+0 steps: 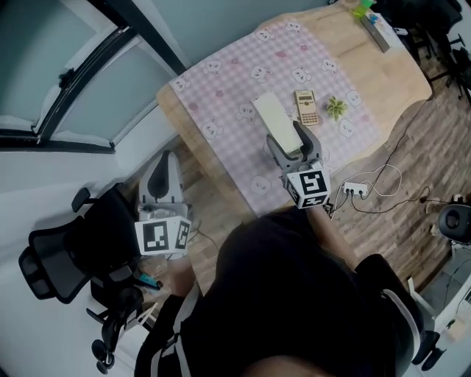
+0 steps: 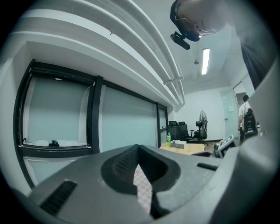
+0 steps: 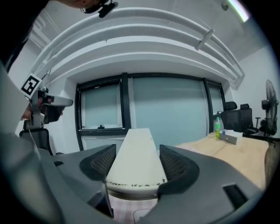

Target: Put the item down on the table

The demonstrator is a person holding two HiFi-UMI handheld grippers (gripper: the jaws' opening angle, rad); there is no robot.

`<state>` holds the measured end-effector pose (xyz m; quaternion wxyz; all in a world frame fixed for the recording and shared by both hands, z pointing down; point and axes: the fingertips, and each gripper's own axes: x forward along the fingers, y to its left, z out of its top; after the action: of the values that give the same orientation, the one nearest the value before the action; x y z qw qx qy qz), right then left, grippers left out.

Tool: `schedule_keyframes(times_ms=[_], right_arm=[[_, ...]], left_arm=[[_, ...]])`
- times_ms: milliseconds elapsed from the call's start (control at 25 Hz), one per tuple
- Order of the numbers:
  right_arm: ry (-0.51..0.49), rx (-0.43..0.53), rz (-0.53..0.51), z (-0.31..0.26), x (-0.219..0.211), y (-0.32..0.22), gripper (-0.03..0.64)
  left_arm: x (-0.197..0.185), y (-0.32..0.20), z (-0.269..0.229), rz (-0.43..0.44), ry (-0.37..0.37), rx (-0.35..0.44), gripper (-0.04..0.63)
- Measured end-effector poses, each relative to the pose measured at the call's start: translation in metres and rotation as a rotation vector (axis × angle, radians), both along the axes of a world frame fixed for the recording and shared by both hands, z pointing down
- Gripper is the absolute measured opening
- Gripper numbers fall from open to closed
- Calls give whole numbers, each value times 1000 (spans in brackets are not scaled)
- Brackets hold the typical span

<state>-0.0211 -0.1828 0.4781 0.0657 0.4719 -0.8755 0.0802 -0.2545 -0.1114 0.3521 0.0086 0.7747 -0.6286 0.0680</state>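
Note:
A long cream-white box (image 1: 272, 116) lies lengthwise between the jaws of my right gripper (image 1: 292, 141), over the pink checked cloth (image 1: 228, 81) on the wooden table (image 1: 397, 74). In the right gripper view the cream-white box (image 3: 136, 157) fills the gap, and both dark pads (image 3: 101, 162) press its sides. Whether its underside rests on the cloth I cannot tell. My left gripper (image 1: 165, 163) hangs off the table's left edge over the floor, holding nothing. In its own view the left gripper (image 2: 141, 173) has its jaws together, with only a sliver of checked cloth between them.
A calculator (image 1: 306, 107) and a small green sprig (image 1: 337, 108) lie on the cloth just right of the box. A green bottle (image 1: 360, 9) and a grey box (image 1: 377, 33) stand at the table's far end. A power strip (image 1: 355, 190) lies on the floor, and an office chair (image 1: 62, 261) stands at the left.

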Motion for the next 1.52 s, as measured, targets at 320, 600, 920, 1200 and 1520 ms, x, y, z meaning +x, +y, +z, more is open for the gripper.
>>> schedule_keyframes(times_ms=[320,600,920,1200,1520], right_arm=[[155,-192,3,131,-22,2,325],[277,-311,16,212,-23,2,325],[336,-430,22,256,-21,16,325],[388,-525,4,282,-13,30,325],[375,-557,-7,291,-10,35,325]], left_arm=[[-5,3,-2,-6,-9,-1,-2],[-7,9,-3,-11,-17,-11,-2],[-13,20,4,-30,-8,-38,-2],[-10,20,5,-25,-9,-41,-2],[-11,20,6,-30,-9,-44,-2]])
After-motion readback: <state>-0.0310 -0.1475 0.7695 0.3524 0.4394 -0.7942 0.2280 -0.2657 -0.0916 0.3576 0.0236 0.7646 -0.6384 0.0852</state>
